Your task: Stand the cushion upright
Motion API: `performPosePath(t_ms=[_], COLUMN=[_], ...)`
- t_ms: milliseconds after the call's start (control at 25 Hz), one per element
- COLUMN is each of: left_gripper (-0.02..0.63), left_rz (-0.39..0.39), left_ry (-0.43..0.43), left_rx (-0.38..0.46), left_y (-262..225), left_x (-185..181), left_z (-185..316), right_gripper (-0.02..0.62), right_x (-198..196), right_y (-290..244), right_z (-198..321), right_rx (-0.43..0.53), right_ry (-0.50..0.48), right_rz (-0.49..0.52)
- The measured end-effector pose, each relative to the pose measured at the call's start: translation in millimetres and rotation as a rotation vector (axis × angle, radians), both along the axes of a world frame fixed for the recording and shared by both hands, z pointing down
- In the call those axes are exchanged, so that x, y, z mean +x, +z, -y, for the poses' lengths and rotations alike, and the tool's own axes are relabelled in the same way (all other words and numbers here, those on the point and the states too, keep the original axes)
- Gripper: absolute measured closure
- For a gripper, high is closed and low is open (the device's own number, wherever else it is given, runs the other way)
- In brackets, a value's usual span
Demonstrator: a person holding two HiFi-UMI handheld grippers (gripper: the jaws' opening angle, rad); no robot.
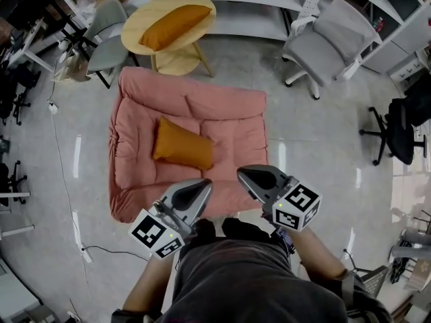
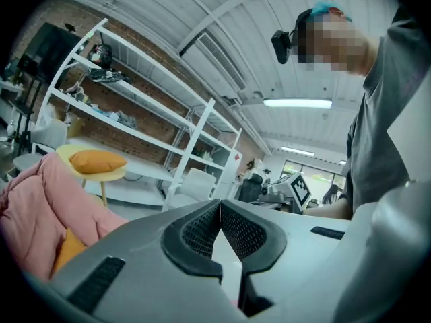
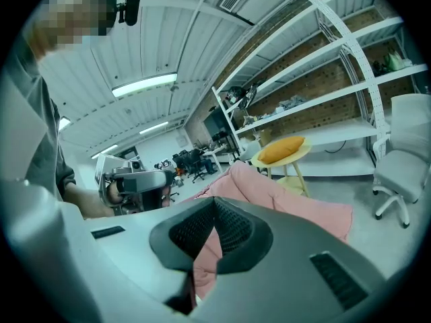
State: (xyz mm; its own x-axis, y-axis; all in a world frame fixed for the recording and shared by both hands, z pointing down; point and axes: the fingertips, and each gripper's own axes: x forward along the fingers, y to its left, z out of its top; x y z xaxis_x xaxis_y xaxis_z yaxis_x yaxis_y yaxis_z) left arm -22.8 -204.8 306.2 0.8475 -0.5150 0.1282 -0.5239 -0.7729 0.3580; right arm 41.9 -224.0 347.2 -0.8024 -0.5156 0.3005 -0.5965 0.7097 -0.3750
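Observation:
An orange cushion [image 1: 182, 145] rests in the middle of the pink floor sofa [image 1: 229, 113]; from above I cannot tell whether it stands or lies. The left gripper view shows only a corner of this cushion [image 2: 67, 247]. My left gripper [image 1: 205, 184] and right gripper [image 1: 242, 173] hover side by side over the sofa's near edge, apart from the cushion. Both are shut with nothing between their jaws: the left gripper [image 2: 219, 204] and right gripper [image 3: 215, 200] show their tips meeting. A second orange cushion [image 1: 174, 25] lies on a round wooden table [image 1: 138, 29] beyond the sofa.
A grey office chair [image 1: 330, 36] stands at the far right and a black one [image 1: 404, 123] at the right edge. A pale green chair [image 1: 108, 29] is left of the table. White shelving [image 2: 141, 123] lines the far wall. A cable [image 1: 64, 173] runs along the floor on the left.

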Motion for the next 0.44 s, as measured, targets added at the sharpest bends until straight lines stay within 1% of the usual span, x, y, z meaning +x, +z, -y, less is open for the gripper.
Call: performPosePath(t_ms=[440], left_gripper=[0.594], left_rz=[0.004], left_ry=[-0.017], left_rx=[0.003], left_y=[-1.5], left_x=[3.4], left_z=[-9.7], right_gripper=[0.58], right_x=[5.0], right_y=[-1.5], right_z=[-7.5], right_rx=[0.003], right_ry=[-0.004], right_rz=[0.013])
